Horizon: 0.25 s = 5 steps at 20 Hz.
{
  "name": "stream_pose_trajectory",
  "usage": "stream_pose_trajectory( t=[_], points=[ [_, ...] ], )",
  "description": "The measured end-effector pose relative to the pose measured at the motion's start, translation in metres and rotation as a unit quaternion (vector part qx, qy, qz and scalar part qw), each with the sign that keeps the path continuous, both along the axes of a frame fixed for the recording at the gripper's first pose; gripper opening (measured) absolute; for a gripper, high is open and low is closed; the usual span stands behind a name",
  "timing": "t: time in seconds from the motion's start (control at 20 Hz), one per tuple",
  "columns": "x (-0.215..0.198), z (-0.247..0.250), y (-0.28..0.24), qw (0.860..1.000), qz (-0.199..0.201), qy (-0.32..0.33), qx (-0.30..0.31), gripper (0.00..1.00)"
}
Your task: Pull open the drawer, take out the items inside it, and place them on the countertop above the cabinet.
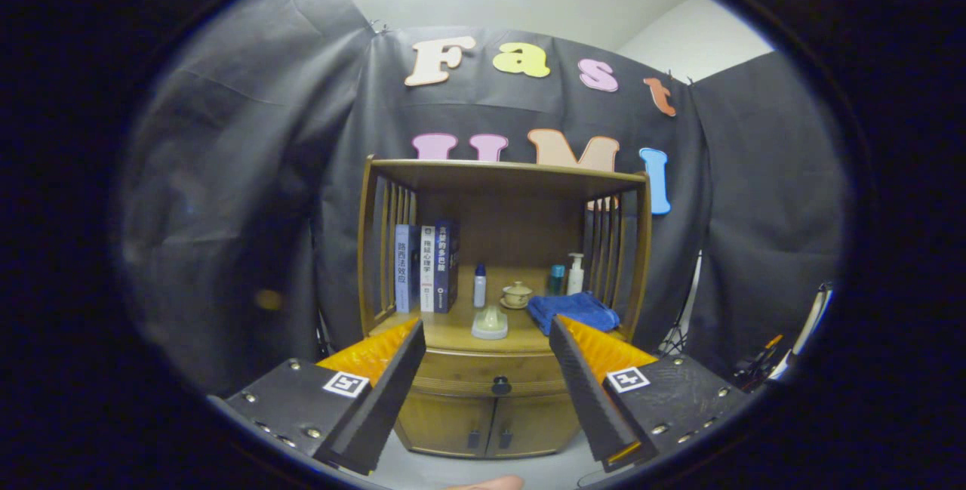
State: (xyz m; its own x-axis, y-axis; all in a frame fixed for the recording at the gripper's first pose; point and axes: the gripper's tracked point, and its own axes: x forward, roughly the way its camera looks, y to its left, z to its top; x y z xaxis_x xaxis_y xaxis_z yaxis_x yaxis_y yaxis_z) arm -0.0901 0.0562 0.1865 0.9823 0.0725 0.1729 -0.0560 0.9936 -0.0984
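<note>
Towel (572, 310), cup (518, 294), bottles crowd countertop (453, 330); tool (487, 339) spread wide.

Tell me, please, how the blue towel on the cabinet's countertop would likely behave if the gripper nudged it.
The blue towel lies folded and soft-looking, so it would probably bunch rather than slide stiffly. It seems light and unbreakable. The gripper is open, well short of it.

The wooden cabinet's worktop (453, 330) carries three upright books (426, 267) at one end. A small bottle (479, 285), lidded cup (518, 294), pale dish (490, 323), blue towel (573, 310) and two more bottles (567, 275) stand alongside.
</note>
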Motion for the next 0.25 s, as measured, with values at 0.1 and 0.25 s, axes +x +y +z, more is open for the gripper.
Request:
stream_pose_trajectory(
  t=[0.1, 0.25],
  points=[
    [0.0036, -0.0048, -0.0005, 1.0, -0.001, 0.008, -0.002, 0.99],
    [0.0089, -0.0081, 0.0027, 1.0, 0.003, 0.013, -0.002, 0.99]
  ],
)
